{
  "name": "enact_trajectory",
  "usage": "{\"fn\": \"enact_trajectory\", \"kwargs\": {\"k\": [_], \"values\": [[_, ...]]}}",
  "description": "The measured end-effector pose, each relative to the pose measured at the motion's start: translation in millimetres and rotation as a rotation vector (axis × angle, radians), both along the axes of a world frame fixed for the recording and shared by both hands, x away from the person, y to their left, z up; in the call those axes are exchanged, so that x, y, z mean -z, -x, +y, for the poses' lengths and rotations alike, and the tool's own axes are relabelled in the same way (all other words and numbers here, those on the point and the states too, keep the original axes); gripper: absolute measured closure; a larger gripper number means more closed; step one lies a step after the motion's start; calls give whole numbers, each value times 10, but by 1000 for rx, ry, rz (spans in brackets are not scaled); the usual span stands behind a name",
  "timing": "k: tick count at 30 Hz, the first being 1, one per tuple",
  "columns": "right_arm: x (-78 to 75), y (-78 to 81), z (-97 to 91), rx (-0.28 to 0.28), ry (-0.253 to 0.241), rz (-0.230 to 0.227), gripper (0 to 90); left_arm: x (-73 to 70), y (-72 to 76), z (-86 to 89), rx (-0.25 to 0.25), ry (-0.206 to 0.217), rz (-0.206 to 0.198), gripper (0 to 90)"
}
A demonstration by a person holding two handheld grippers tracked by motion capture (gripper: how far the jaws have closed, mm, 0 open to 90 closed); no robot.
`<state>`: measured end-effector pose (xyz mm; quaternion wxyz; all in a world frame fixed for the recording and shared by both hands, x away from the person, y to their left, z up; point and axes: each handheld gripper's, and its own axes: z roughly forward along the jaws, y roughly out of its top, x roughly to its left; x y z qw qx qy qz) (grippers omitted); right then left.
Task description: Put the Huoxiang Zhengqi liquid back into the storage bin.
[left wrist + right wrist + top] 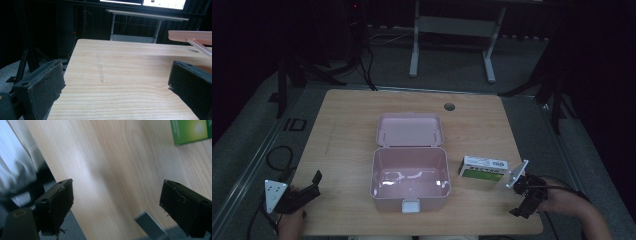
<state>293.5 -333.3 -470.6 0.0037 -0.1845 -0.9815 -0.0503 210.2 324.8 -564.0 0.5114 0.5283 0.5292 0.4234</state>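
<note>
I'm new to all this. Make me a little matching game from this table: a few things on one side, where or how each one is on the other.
Things:
1. pink box
2. green and white carton
3. left gripper
4. round hole

Places or states:
a. far edge of the table
b. middle, lid open
c. near left corner, jaws open
d. right of the box, lying flat

Pairs: 1-b, 2-d, 3-c, 4-a

Glossy pink plastic box (pixel 410 180), smooth pale wood-grain table (pixel 347 145), printed cardboard carton (pixel 483 168) with slight sheen.
</note>
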Motion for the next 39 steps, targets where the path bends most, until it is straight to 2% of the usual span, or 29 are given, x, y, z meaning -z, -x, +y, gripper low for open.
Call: {"fn": "enact_trajectory", "kwargs": {"k": [3, 6, 8, 13, 17, 21, 28, 35, 39], "values": [[-52, -36, 15, -3, 29, 24, 118, 0, -1, -1, 3, 1, -1, 7], [-118, -74, 40, -7, 22, 12, 112, 0, -1, -2, 4, 1, 0, 6], [-153, -97, 66, -13, 37, -8, 112, 1, -3, -6, 6, 0, 0, 6], [-248, -197, 137, -33, 58, -7, 134, 2, -5, -5, 9, -2, 1, 6], [-325, -293, 182, -41, 76, -25, 139, 3, -4, -6, 10, -2, 2, 7], [-408, -368, 247, -68, 61, -52, 155, 4, -6, -8, 13, -4, 2, 6], [-528, -550, 381, -84, 60, -76, 202, 4, -6, -9, 17, -3, 1, 7], [-535, -707, 514, -151, 62, -110, 255, 6, -7, -8, 22, -3, 0, 6], [-501, -796, 589, -191, 78, -117, 328, 7, -7, -10, 23, -5, 1, 6]]}}
